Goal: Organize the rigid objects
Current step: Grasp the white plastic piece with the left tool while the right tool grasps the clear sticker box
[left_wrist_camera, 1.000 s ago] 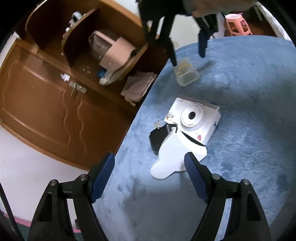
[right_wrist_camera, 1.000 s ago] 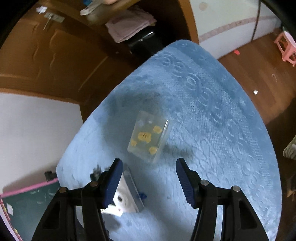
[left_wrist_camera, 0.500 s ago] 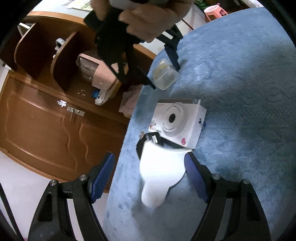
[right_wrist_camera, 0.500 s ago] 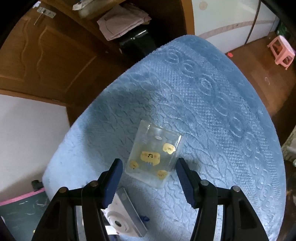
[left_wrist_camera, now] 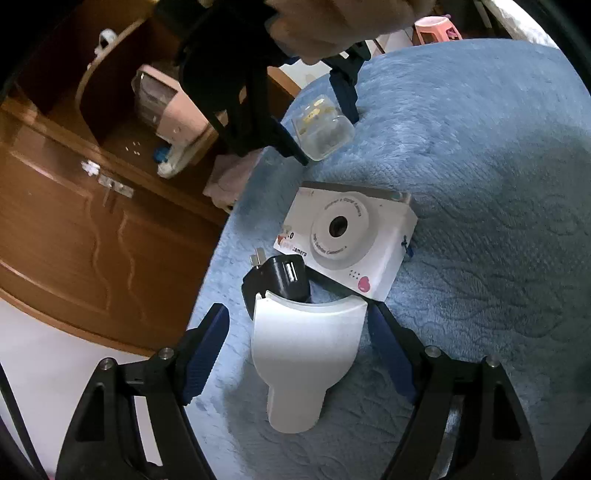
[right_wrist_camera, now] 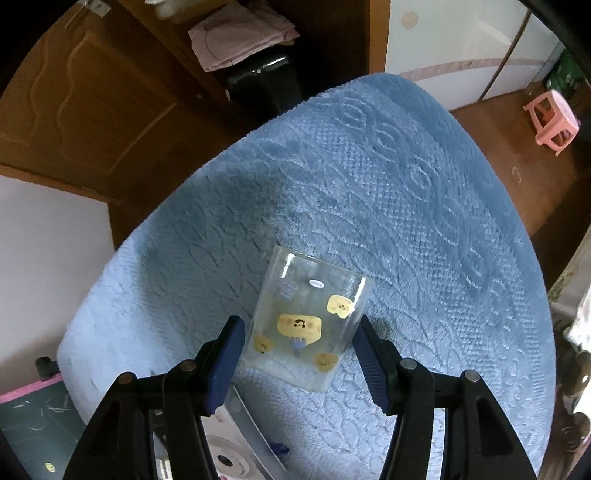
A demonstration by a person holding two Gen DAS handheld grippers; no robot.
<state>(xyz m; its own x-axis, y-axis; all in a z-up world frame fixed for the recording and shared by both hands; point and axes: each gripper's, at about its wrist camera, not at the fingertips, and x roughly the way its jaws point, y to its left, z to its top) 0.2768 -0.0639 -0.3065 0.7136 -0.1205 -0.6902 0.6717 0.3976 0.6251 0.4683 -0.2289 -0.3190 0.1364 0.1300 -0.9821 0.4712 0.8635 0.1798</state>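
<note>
On your left stands a brown wooden cabinet point(left_wrist_camera: 85, 236) with a pink case point(left_wrist_camera: 170, 110) in its open shelf and a folded pink cloth point(right_wrist_camera: 240, 33) below it. The blue textured cover point(left_wrist_camera: 480, 184) fills the rest. A pink stool point(right_wrist_camera: 552, 122) sits far right on the floor.

Your left gripper point(left_wrist_camera: 295, 350) is spread wide, angled down over a white scoop-shaped piece point(left_wrist_camera: 303, 358) whose narrow end points toward you. A black USB charger point(left_wrist_camera: 277, 277) sits at the scoop's far rim, touching a white toy camera point(left_wrist_camera: 347, 236) lying lens-up just beyond.

Further off, your right gripper point(right_wrist_camera: 299, 362) points steeply down, its jaws straddling a clear box point(right_wrist_camera: 306, 321) with yellow stickers. The box lies flat near the cover's left edge, long axis running away from you. The right pad looks against the box's edge; I cannot tell if the left one presses.
</note>
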